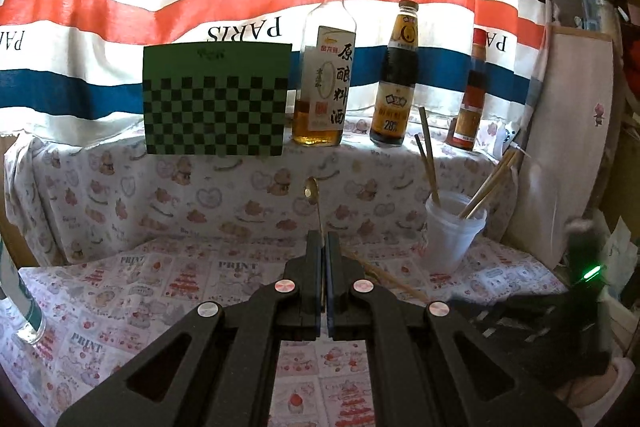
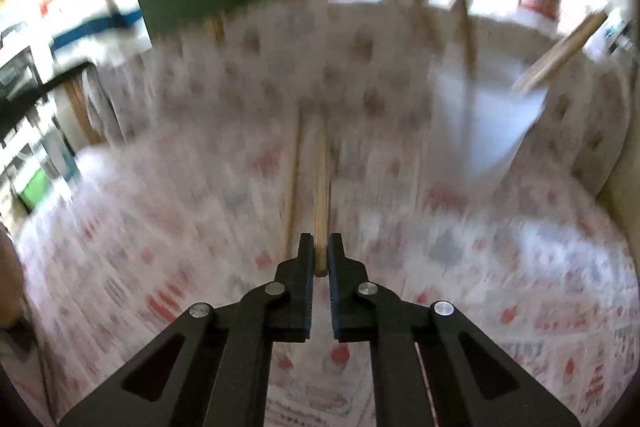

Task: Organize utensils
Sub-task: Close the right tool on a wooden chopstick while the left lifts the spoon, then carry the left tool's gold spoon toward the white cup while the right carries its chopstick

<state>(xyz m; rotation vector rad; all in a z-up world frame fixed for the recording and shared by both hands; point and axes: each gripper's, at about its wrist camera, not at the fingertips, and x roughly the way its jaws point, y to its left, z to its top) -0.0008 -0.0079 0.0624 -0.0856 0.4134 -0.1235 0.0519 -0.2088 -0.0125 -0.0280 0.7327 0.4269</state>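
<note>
Left gripper [image 1: 324, 241] clamped on a gold spoon [image 1: 311, 189], bowl up, left of the white plastic cup [image 1: 454, 235]; right gripper [image 2: 320, 247] pinches a wooden chopstick [image 2: 321, 195] endwise, likely bound for that cup.

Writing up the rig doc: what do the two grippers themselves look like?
Both match. Left gripper and right gripper: matte black plastic linkage arms with triangular cut-outs, round silver pivot pins, and two slim parallel fingers. The right's pads are ribbed; the left's show a blue edge. No cables, markings or sleeves visible.
</note>
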